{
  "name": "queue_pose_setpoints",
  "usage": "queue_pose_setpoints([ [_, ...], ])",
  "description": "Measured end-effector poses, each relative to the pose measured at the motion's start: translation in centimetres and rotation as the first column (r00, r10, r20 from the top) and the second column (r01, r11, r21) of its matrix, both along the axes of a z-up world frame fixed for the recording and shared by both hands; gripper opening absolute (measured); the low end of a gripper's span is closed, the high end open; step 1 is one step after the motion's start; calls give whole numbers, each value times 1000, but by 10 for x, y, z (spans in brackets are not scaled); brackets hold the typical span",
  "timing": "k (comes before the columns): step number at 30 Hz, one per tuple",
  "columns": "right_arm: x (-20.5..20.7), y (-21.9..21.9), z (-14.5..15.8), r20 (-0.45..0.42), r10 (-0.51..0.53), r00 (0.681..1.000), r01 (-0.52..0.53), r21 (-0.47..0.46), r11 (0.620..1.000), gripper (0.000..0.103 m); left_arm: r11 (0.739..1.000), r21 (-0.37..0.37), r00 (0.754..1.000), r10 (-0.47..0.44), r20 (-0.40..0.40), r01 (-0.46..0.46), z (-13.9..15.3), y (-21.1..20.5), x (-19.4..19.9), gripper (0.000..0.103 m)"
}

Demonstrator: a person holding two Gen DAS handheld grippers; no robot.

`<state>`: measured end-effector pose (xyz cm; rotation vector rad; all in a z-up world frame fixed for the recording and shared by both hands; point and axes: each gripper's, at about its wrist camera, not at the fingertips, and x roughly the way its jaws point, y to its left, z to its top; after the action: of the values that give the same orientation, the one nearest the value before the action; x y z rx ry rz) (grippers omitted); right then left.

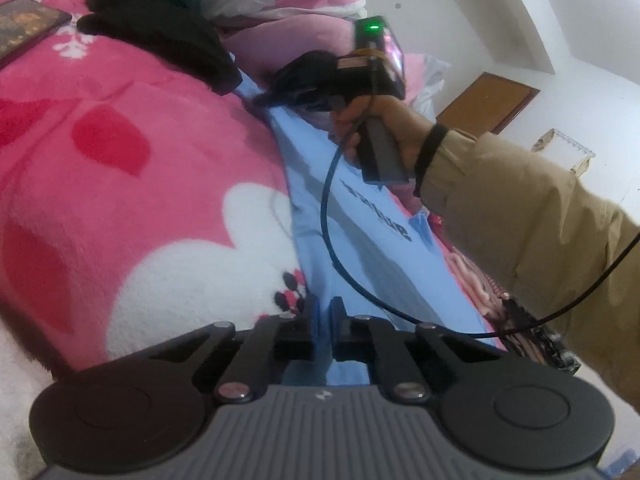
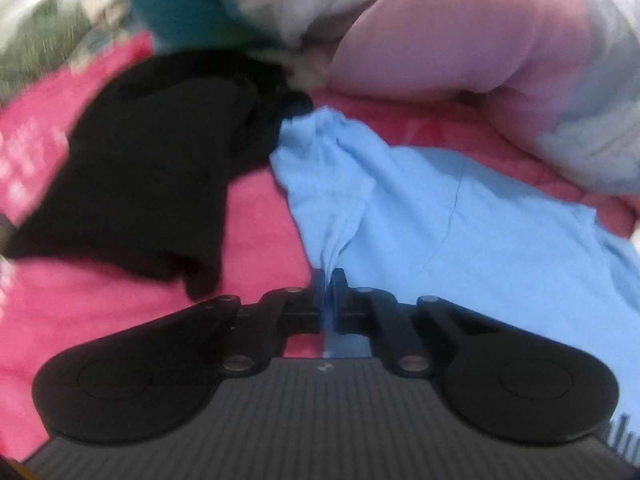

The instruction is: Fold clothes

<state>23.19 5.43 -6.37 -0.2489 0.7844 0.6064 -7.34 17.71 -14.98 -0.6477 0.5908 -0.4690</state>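
a light blue shirt lies stretched across a pink flowered blanket on the bed, and both grippers have a pinch of it. the left gripper is clamped tight on the near edge of the shirt, the blue cloth squeezed into the narrow slot between its black fingers and running away from them in a long band toward the far end. there the right gripper sits low on the cloth, held by a hand in a tan sleeve, with a dark cable looping down from it over the shirt.

from the right wrist view, the right gripper is also closed down on the shirt: a gathered fold of blue is drawn into a peak right between the tips, and the rest spreads out to the right and beyond. a black garment lies just left of the shirt, its edge touching the blue at the far end. a phone rests on the blanket, well off to the left.
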Motion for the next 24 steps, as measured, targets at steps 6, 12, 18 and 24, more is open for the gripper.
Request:
queue_pose_setpoints([
  [6,9,-21,21,-58,-31,998,44,235,971,2,1000,-14,1000,-8,16,8,4,-1,-11,4],
  [12,21,-40,0,-122,-8,993,63,461,885,2,999,-15,999,40,-14,-40,0,6,-19,4],
  [18,33,-35,-43,-201,-6,980,104,479,871,2,999,10,998,43,-35,-43,2,3,-22,4],
  [24,37,-37,-32,-268,1,963,125,455,881,7,999,15,997,38,-64,-37,5,6,-28,22],
])
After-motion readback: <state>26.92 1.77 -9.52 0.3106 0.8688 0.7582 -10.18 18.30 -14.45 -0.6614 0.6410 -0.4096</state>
